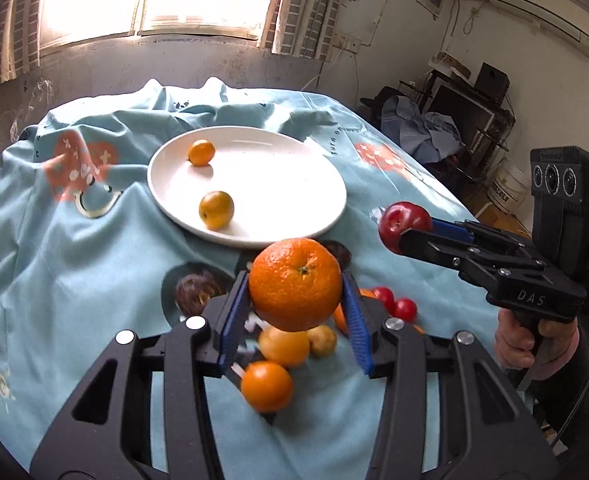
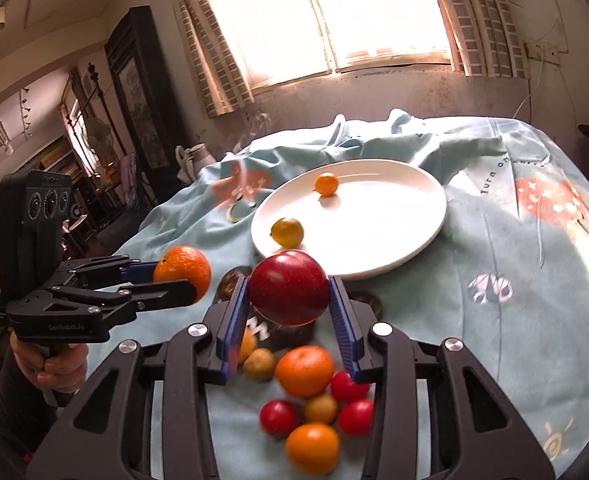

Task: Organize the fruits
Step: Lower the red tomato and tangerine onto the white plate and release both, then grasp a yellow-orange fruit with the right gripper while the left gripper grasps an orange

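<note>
1. Left tool [image 1: 294, 286]: its blue ribbed fingers are closed onto a large round orange [image 1: 295, 283], held clear above the worktop. In the right wrist view the same left tool [image 2: 174, 280] enters from the left side, a hand [image 2: 52, 364] on its grip.
2. Right tool [image 2: 289, 294]: partly closed, its blue fingers clamp a round dark-red plum-like fruit [image 2: 289, 287], also lifted off the surface. The left wrist view shows this right tool [image 1: 408, 232] level, pointing toward the plate's near rim.
3. Loose pile beneath the tools: blurred small oranges [image 2: 304, 371], small red round fruits [image 2: 278, 417] and brownish-yellow round fruits [image 2: 259, 364] lie close together on the cloth, several touching.
4. Round white ceramic plate [image 2: 426, 216]: beyond the pile, near the worktop's middle. It holds two small yellow-orange citrus fruits [image 2: 287, 232], apart from each other, one near the front rim and one toward the back.
5. Surface: a light blue printed tablecloth [image 2: 514, 300], wrinkled and bunched at the far edge, with red-orange cartoon patches, covers the worktop.
6. Room: a bright window [image 2: 366, 12] with brick-patterned curtains [image 2: 222, 68] behind the worktop; a stained grey wall below it; a white wall air conditioner [image 1: 542, 4] and a cluttered black shelf unit [image 1: 466, 112] on the right; a dark tall cabinet [image 2: 138, 92] on the left.
</note>
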`<state>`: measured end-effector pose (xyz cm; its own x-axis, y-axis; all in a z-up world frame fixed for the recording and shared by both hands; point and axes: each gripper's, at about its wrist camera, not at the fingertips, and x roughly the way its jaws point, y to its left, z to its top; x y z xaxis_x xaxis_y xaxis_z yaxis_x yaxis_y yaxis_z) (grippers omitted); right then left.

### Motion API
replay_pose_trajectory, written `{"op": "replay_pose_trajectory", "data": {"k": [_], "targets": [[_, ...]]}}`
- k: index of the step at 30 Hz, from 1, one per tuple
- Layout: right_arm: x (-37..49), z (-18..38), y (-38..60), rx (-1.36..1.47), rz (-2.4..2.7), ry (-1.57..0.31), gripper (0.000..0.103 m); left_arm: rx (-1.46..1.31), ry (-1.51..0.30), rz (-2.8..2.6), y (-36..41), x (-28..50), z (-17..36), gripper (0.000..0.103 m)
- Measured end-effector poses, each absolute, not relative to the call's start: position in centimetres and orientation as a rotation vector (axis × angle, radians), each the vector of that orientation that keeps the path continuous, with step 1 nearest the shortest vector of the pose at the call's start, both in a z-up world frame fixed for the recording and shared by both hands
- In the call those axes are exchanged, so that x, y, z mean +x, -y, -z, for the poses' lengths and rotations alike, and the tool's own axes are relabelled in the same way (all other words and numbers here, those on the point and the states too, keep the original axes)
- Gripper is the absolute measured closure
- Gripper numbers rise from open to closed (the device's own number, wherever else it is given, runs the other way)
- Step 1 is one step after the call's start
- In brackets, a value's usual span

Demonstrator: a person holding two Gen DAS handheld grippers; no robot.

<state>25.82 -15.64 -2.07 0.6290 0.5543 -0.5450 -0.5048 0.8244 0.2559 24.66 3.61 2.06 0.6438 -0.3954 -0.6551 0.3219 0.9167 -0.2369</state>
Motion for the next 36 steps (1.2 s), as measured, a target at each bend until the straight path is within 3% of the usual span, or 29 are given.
{"op": "replay_pose_trajectory", "data": {"k": [7, 14, 16, 17, 18, 22, 26, 36], "targets": [[34.4, 4.4, 14.5, 0.052, -0.492, -0.724, 0.062, -0.128, -0.836, 0.240, -5.2, 35.6, -1.3, 0.057], [37.1, 6.5, 13.3, 0.021, -0.489, -0.792, 0.062, -0.116, -0.898, 0.197, -5.1, 39.6, 1.1, 0.056], [37.3, 6.8, 12.9, 0.008, -0.494, -0.810, 0.062, -0.118, -0.884, 0.179, -5.2, 39.6, 1.1, 0.040], [37.3, 6.8, 12.9, 0.003, -0.491, -0.813, 0.059, -0.123, -0.868, 0.168, -5.3, 39.5, 0.8, 0.022], [37.2, 6.6, 13.0, 0.000, -0.489, -0.809, 0.057, -0.132, -0.844, 0.160, -5.4, 39.0, 0.4, 0.019], [34.9, 4.8, 14.1, -0.005, -0.489, -0.753, 0.057, -0.117, -0.802, 0.165, -5.7, 35.8, -1.3, 0.016], [31.1, 3.8, 16.0, 0.033, -0.497, -0.714, 0.049, -0.087, -0.753, 0.155, -5.9, 30.5, -1.7, 0.010], [21.6, 5.8, 17.5, -0.017, -0.554, -0.744, 0.047, -0.030, -0.808, 0.261, -4.7, 20.7, 2.6, 0.006]]}}
